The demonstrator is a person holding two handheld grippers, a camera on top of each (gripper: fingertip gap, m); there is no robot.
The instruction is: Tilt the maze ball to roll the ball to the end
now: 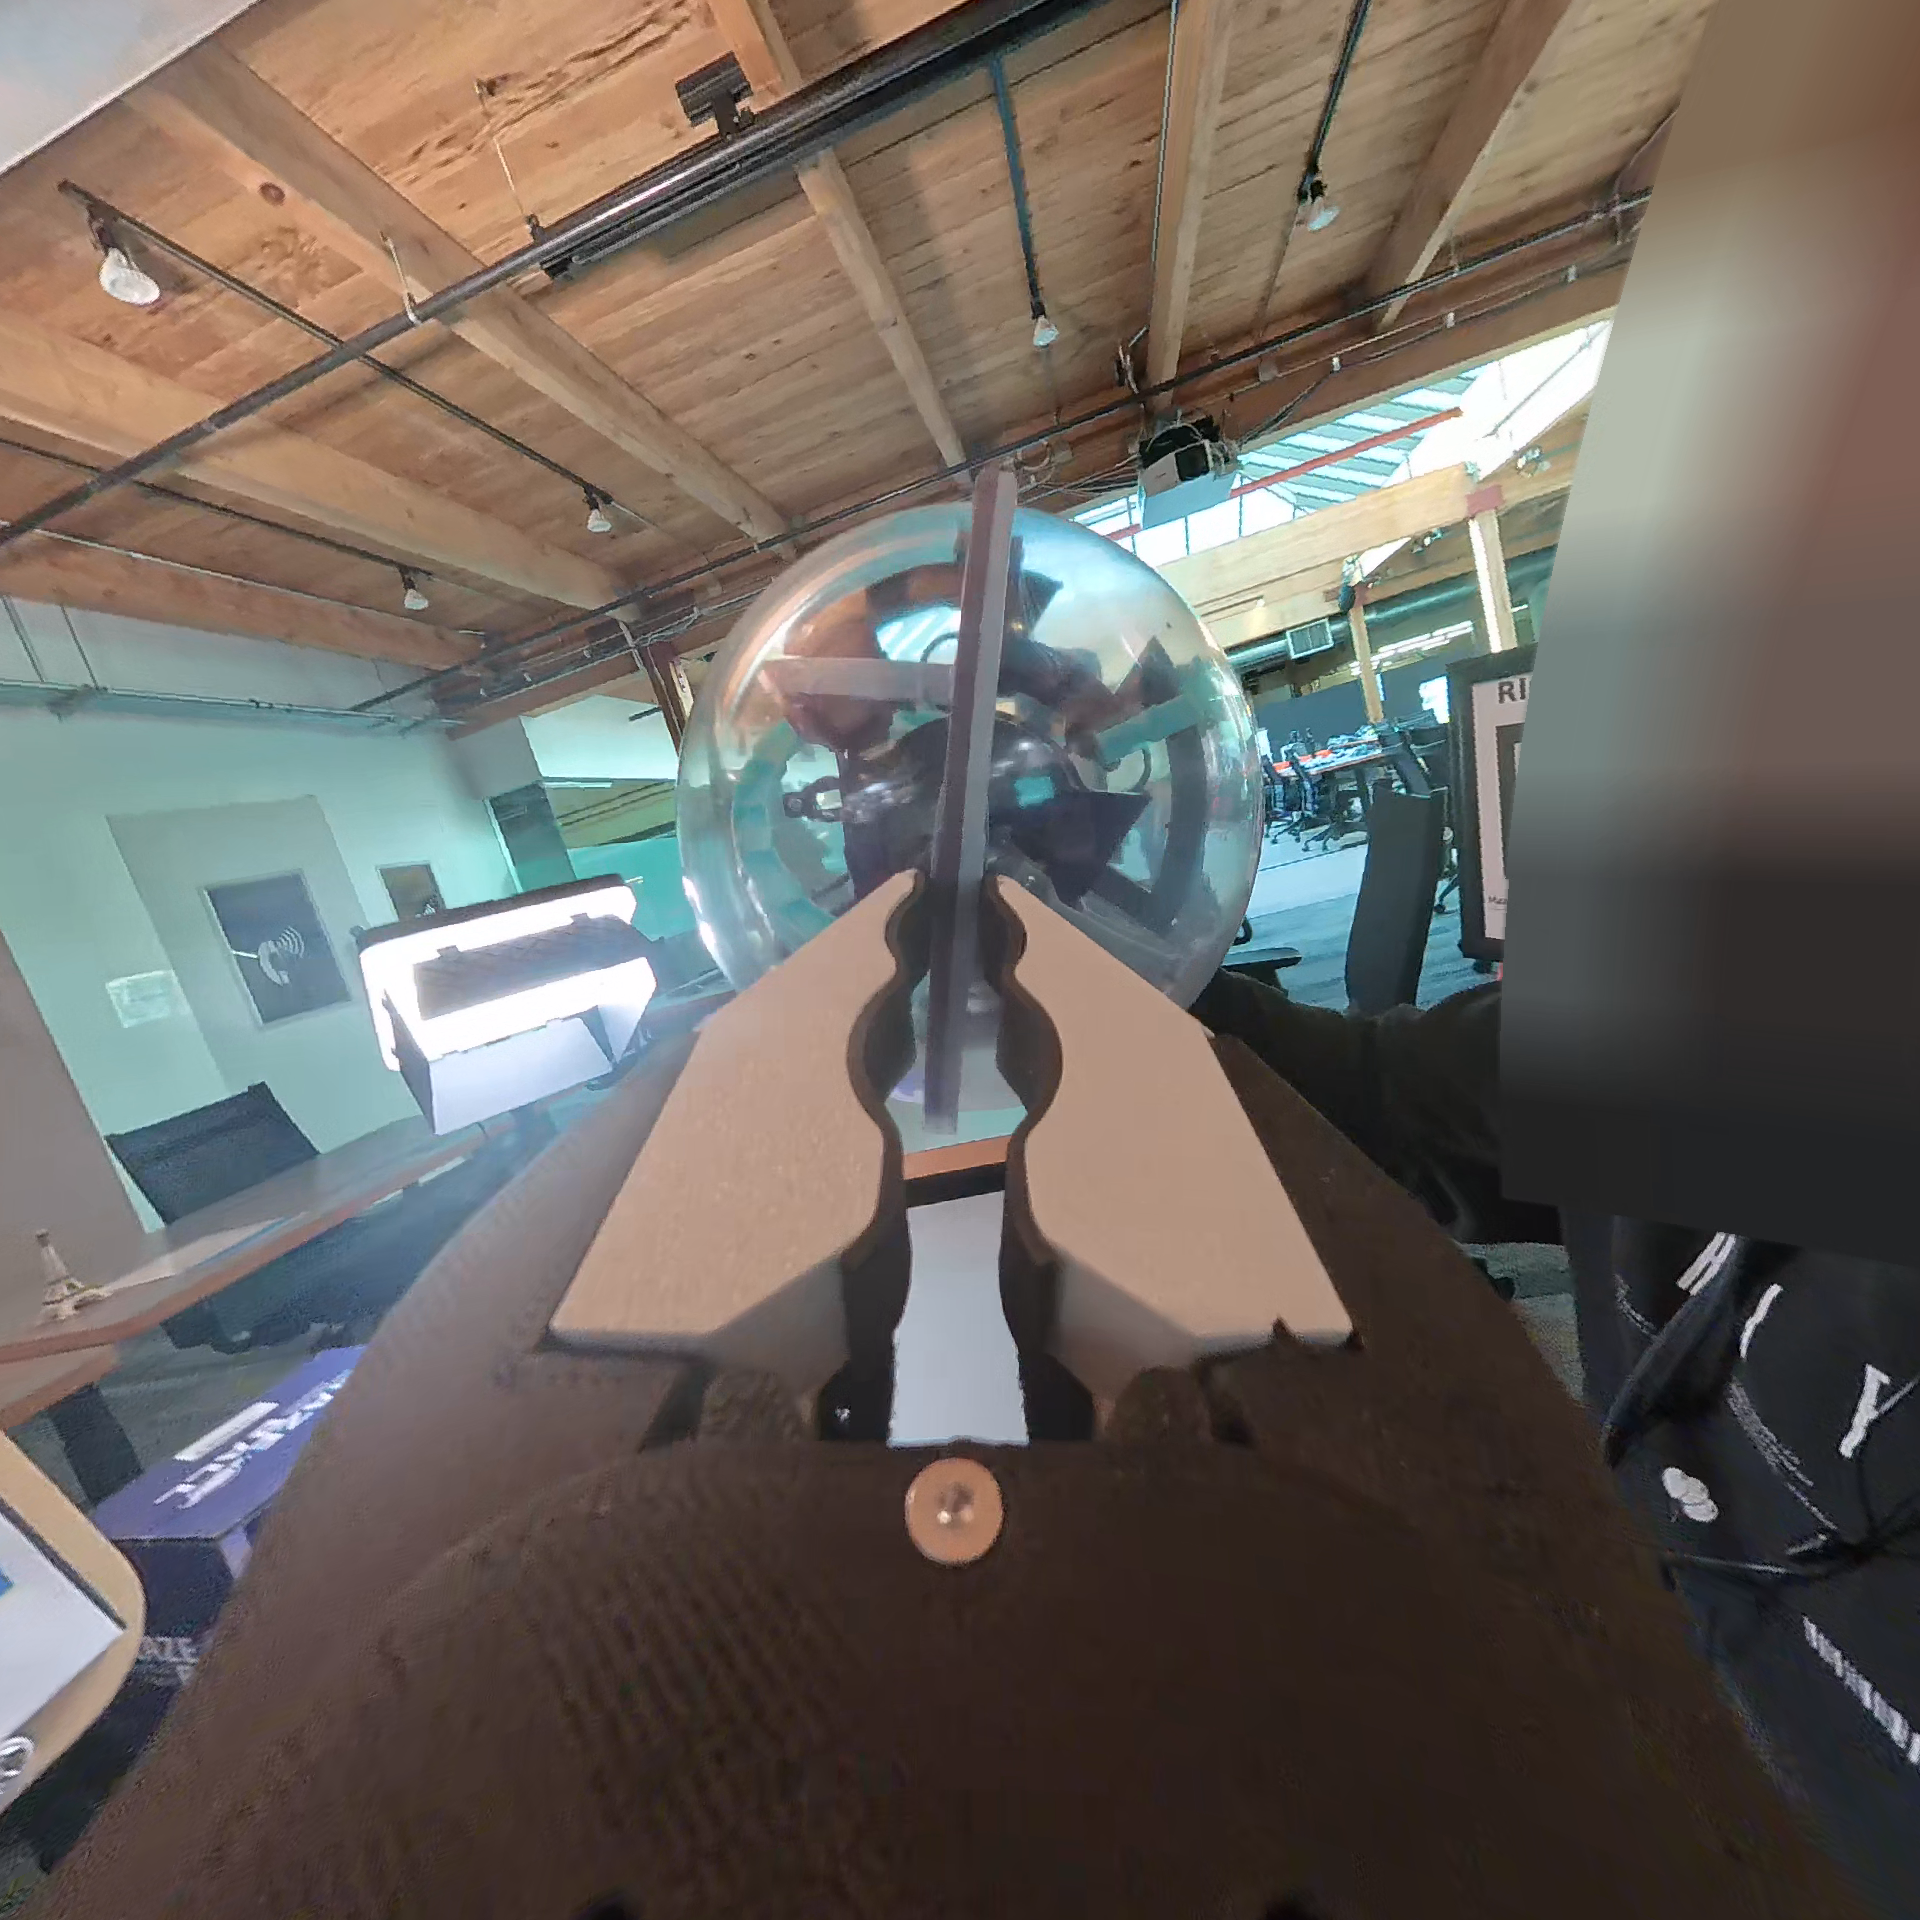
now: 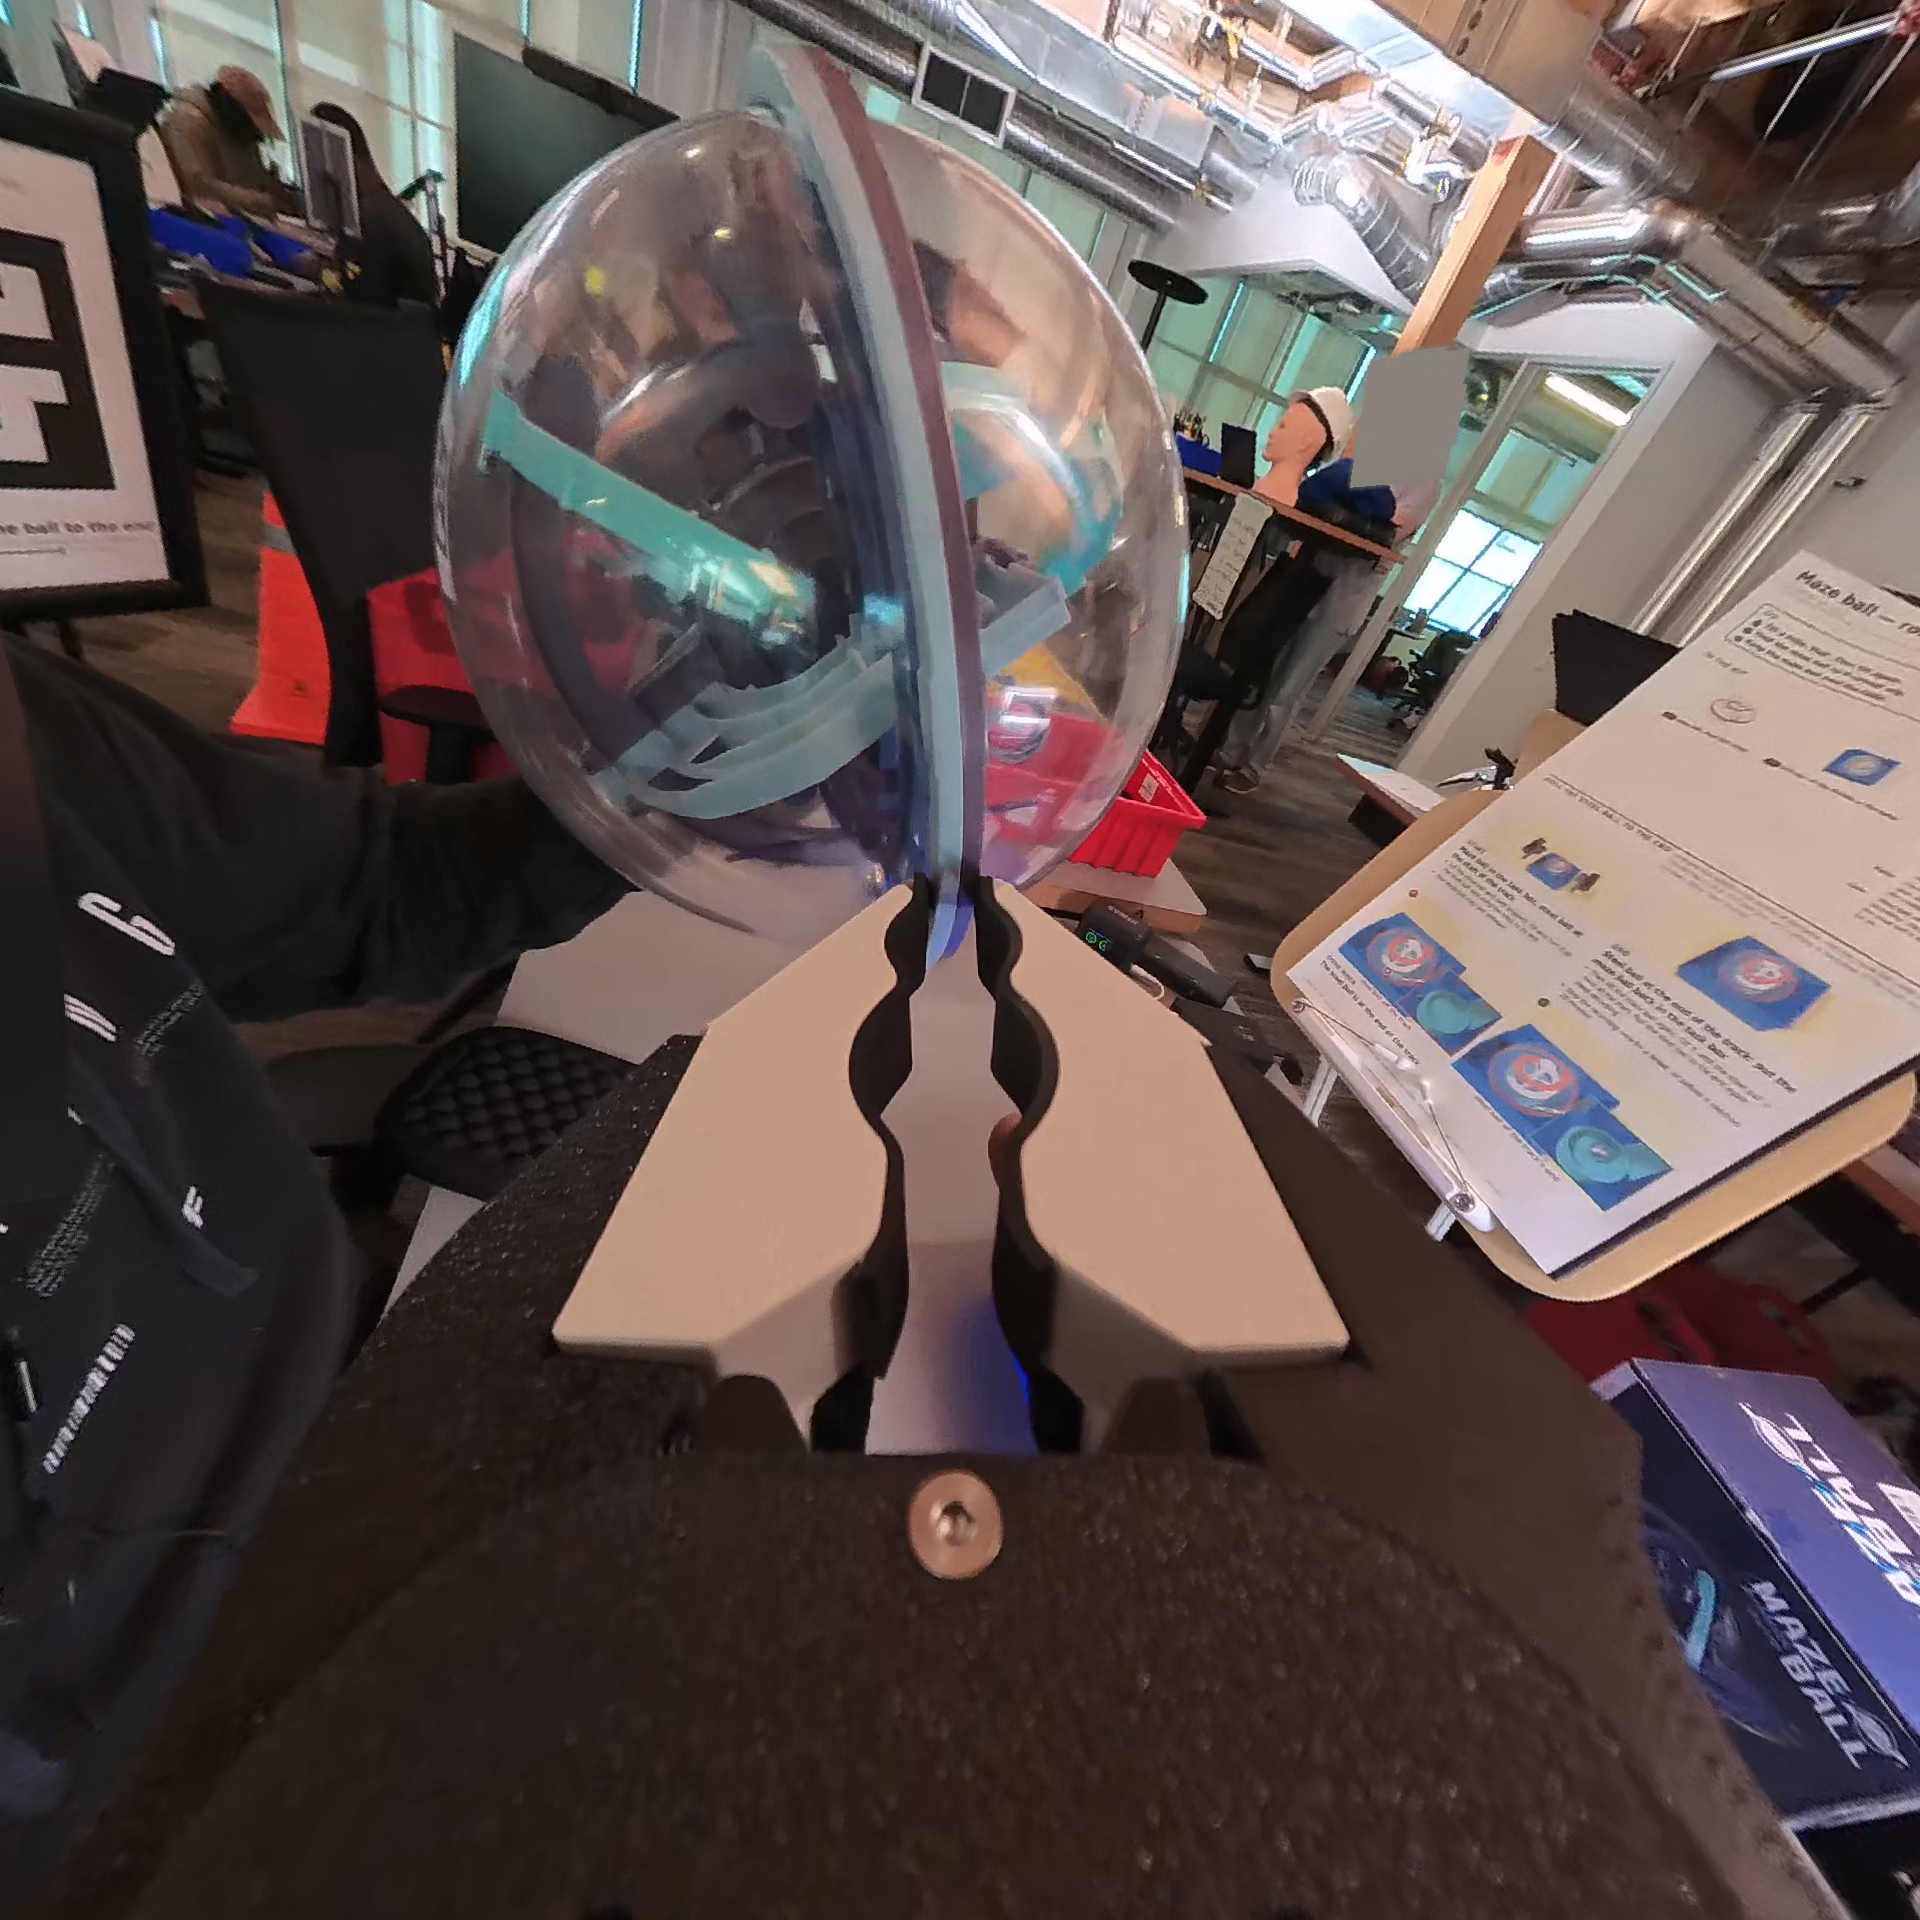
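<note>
I've got the maze ball (image 2: 727, 499) held aloft, left gripper (image 1: 961, 894) and right gripper (image 2: 948, 899) both clamped on its rim (image 2: 904, 436). Risk: tilt unevenly and that thin rim slips free; inner ball not visible.

One maze ball (image 2: 727, 520), two grippers (image 1: 961, 894) (image 2: 945, 894)
</note>
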